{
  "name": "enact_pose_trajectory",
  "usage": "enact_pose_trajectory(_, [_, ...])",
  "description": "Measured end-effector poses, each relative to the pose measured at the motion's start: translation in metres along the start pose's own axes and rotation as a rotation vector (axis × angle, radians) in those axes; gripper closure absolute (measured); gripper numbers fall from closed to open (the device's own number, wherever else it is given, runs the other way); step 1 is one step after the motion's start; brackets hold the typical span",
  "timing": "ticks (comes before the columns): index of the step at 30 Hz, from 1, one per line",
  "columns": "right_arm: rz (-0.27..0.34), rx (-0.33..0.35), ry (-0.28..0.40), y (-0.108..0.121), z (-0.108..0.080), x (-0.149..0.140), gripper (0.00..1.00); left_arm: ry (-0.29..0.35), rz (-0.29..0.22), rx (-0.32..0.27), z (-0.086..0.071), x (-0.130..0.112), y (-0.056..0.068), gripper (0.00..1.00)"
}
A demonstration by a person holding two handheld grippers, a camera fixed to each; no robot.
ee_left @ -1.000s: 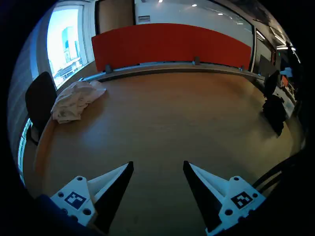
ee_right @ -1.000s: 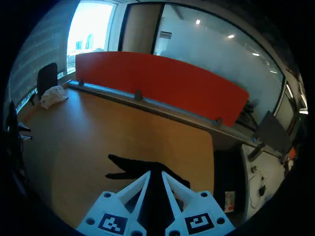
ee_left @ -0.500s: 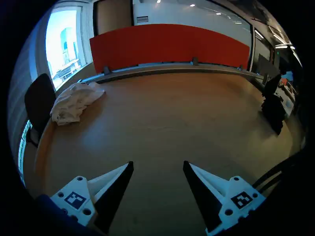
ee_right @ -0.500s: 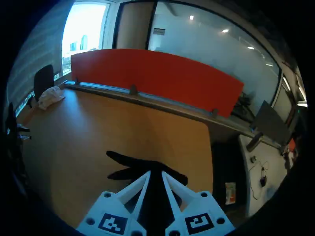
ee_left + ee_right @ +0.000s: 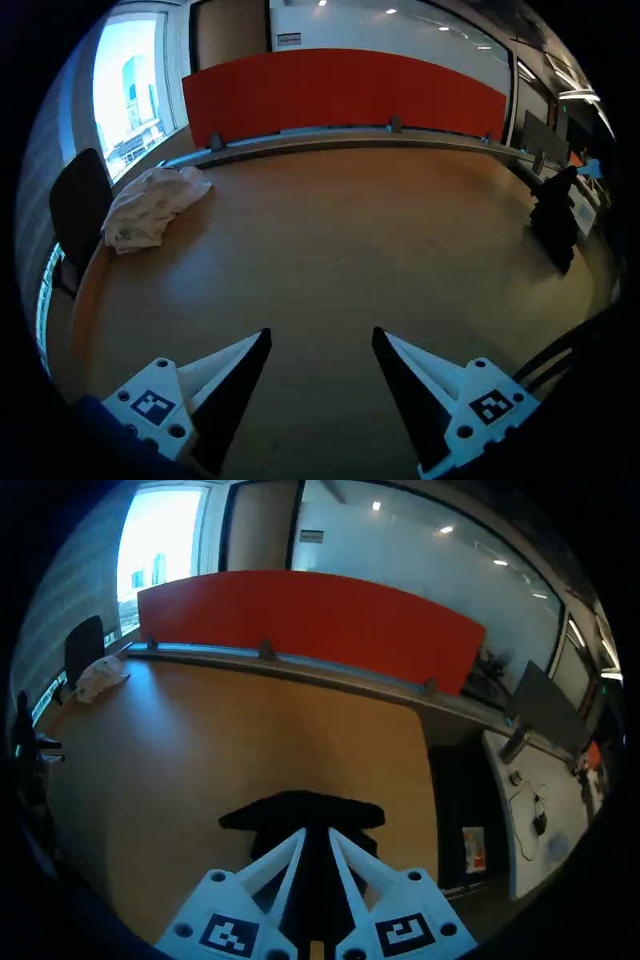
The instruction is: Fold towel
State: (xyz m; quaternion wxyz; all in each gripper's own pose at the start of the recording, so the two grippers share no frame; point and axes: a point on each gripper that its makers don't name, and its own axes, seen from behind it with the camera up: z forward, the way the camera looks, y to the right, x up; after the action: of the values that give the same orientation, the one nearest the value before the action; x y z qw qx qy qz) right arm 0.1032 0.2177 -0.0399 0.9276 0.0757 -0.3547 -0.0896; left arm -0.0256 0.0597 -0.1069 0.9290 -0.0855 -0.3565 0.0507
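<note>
White fingers of the left gripper (image 5: pixel 320 332) stand spread wide at the bottom of the left gripper view, holding nothing, over bare table (image 5: pixel 344 240). In the right gripper view the right gripper (image 5: pixel 318 834) has its fingers drawn close with a narrow dark gap. A dark shape (image 5: pixel 308 814) lies just past the tips, and I cannot tell whether they pinch it. Farther off, at the left of the left gripper view, the towel (image 5: pixel 152 204) sits in a pale crumpled heap at the table's edge, beside a black chair (image 5: pixel 76 200) and well apart from both grippers. The step in hand looks like the reach. It should go best with spread fingers aimed at a loose corner rather than the heap's middle, so the towel can be drawn onto open table and flattened first. Beyond stands a red divider (image 5: pixel 344 88).
</note>
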Motion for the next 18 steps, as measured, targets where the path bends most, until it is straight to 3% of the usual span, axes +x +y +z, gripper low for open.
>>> enact_pose_trajectory(18, [-0.006,0.010,0.001,-0.018,-0.012,-0.008,0.95,0.008,0.002,-0.008,-0.003,0.000,0.000,0.07])
